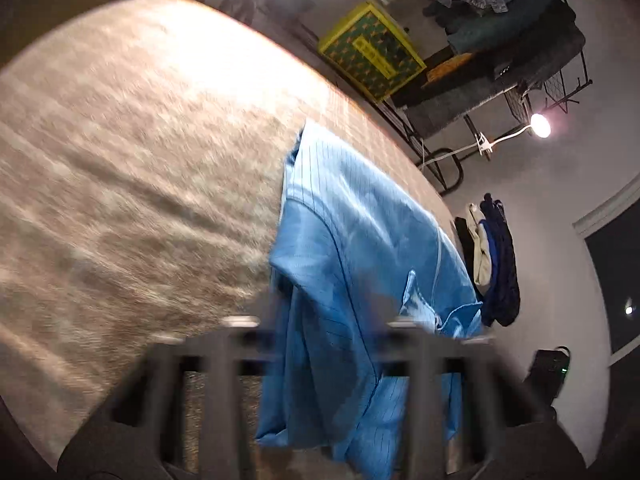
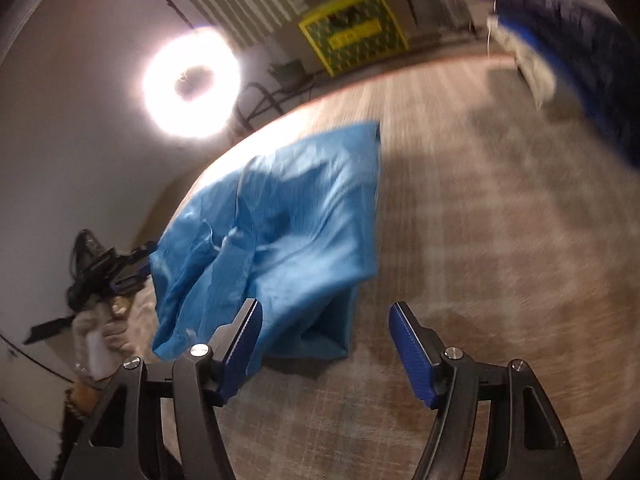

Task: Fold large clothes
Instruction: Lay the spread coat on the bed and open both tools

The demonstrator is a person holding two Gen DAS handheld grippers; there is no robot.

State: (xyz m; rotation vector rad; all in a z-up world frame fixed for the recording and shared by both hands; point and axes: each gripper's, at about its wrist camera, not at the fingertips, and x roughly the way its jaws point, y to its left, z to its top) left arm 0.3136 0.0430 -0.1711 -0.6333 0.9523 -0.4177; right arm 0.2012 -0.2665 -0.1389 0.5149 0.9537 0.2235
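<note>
Closest to the lens in the right wrist view is the right gripper, blue pads spread wide with nothing between them, only the left pad's tip overlapping the near edge of the blue garment. That garment is lying bunched and partly doubled over on the table, close to the far-left edge under the ring light. The left gripper is a blur in its own view, so I can't really make out the fingers, but it reads as pinched closed, and the blue cloth runs right up into it and drapes down, so I'd say it has hold of a fold of it. My guess is we're mid-fold, with one side released and the other hanging on. Next move probably needs the right one to find a fresh corner or hem, and the cloth flattened out first, since it's pretty rumpled. A pile of dark clothes sits well apart at the far right.
</note>
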